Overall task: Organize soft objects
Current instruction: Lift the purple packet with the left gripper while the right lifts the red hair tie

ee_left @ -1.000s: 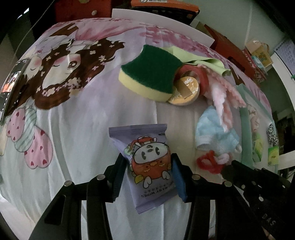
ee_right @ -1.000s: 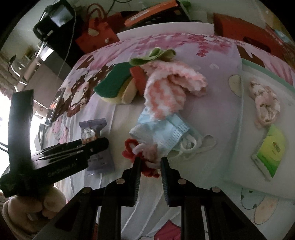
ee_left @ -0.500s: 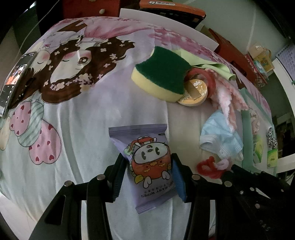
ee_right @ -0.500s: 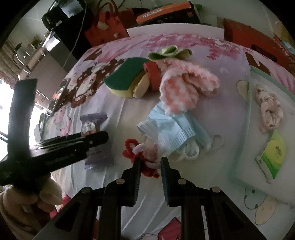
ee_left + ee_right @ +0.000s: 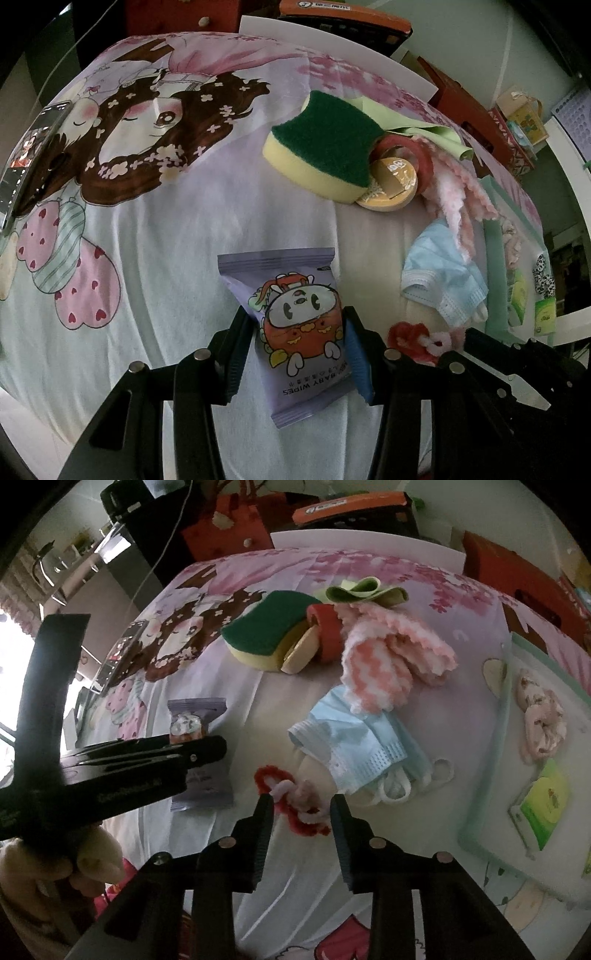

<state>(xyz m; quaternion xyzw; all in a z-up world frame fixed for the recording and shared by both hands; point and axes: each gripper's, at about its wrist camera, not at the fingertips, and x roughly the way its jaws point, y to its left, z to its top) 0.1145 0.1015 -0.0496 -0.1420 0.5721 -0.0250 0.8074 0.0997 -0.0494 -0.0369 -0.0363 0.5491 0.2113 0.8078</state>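
My left gripper [image 5: 299, 332] is shut on a purple baby wipes pack [image 5: 295, 325], with a pad against each long side; the pack shows again in the right wrist view [image 5: 195, 716]. My right gripper [image 5: 302, 812] points down at a red and pink scrunchie [image 5: 291, 801] lying on the printed bedsheet [image 5: 166, 258]. Its jaws are opening; the scrunchie lies between the fingertips with gaps at the pads. A blue face mask [image 5: 354, 738] sits just beyond it, then a pink and white fluffy sock [image 5: 384, 664].
A green and yellow sponge [image 5: 325, 147], a red tape roll [image 5: 406, 155] and a light green cloth [image 5: 365, 590] lie further back. A pale green tray [image 5: 498, 738] on the right holds a floral scrunchie [image 5: 539, 716] and a green packet [image 5: 543, 805]. A phone [image 5: 33, 155] lies far left.
The right jaws have spread apart and no longer pinch the red and pink scrunchie. The left gripper keeps the same grip on the wipes pack.
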